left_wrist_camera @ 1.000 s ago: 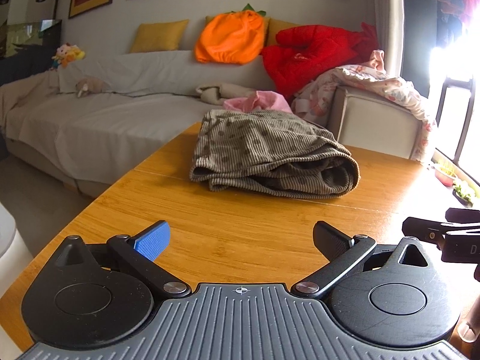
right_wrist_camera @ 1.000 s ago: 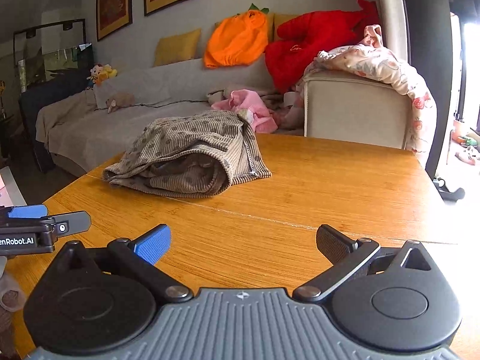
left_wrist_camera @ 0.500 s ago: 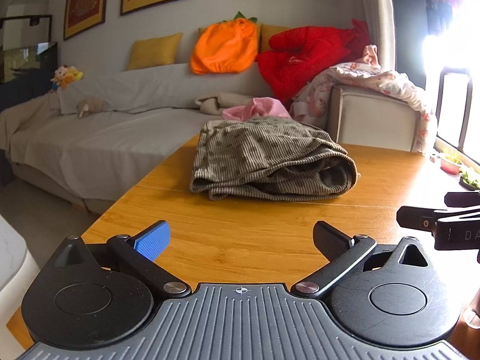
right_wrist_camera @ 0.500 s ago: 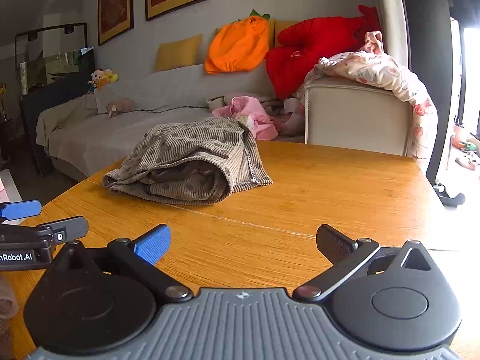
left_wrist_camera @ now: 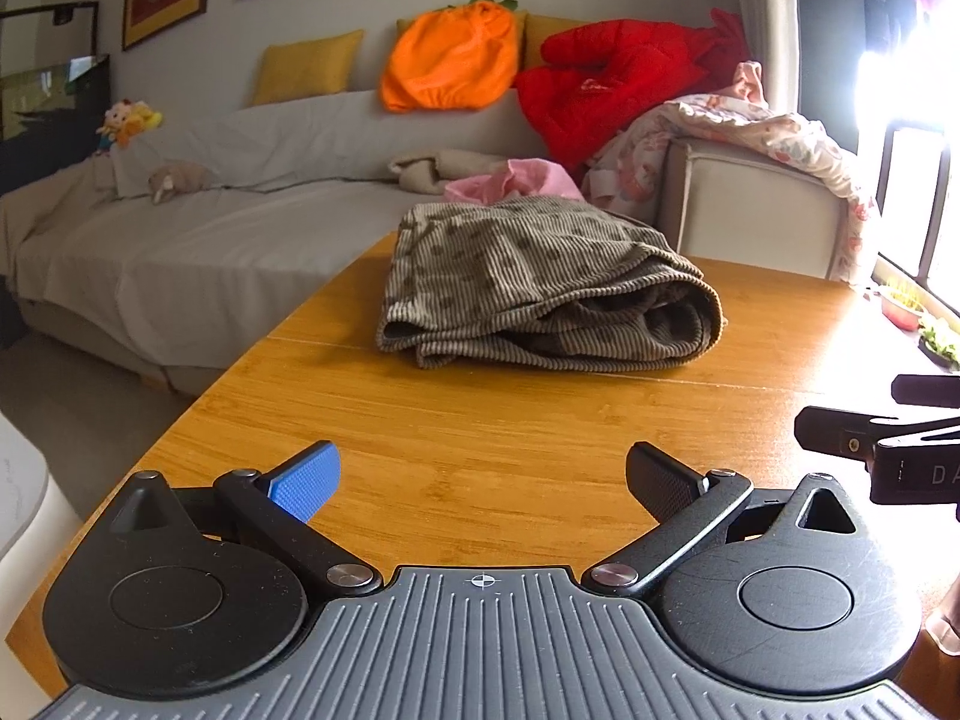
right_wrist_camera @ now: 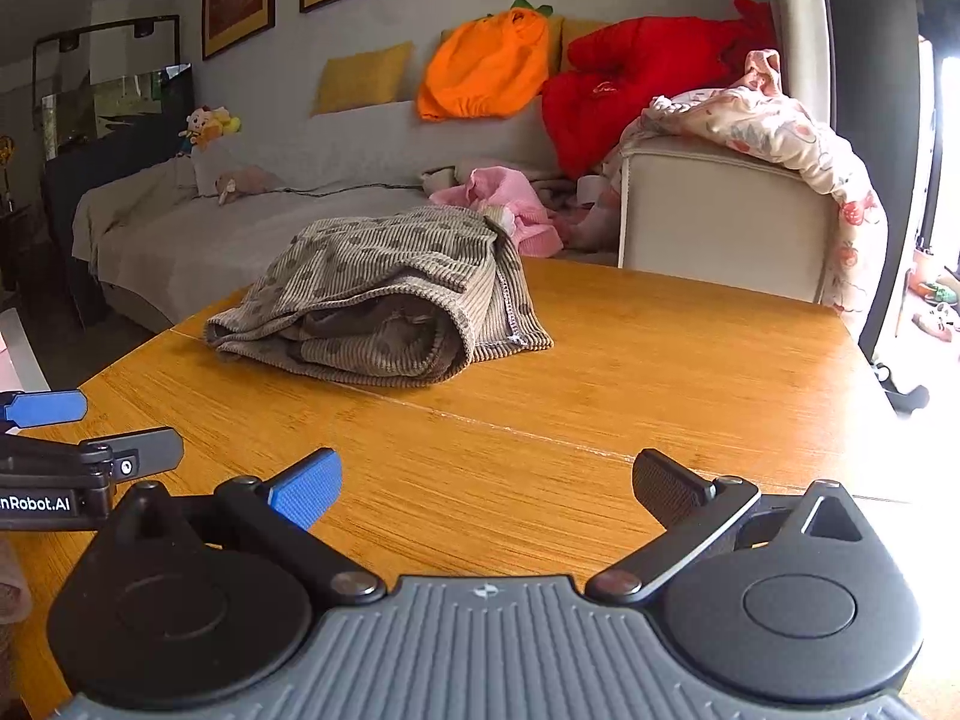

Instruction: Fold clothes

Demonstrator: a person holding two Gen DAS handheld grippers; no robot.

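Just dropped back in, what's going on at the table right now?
A person holds both grippers low over the wooden table, and neither holds anything. The left gripper and right gripper are both open. The brown corduroy garment lies bundled in rough folds farther along the table, beyond both grippers and untouched.

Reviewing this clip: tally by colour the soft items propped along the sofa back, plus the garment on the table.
Yellow cushion: 1
Orange pumpkin-shaped cushion: 1
Red padded jacket: 1
Brown-beige corduroy garment folded on the wooden table: 1
Total: 4
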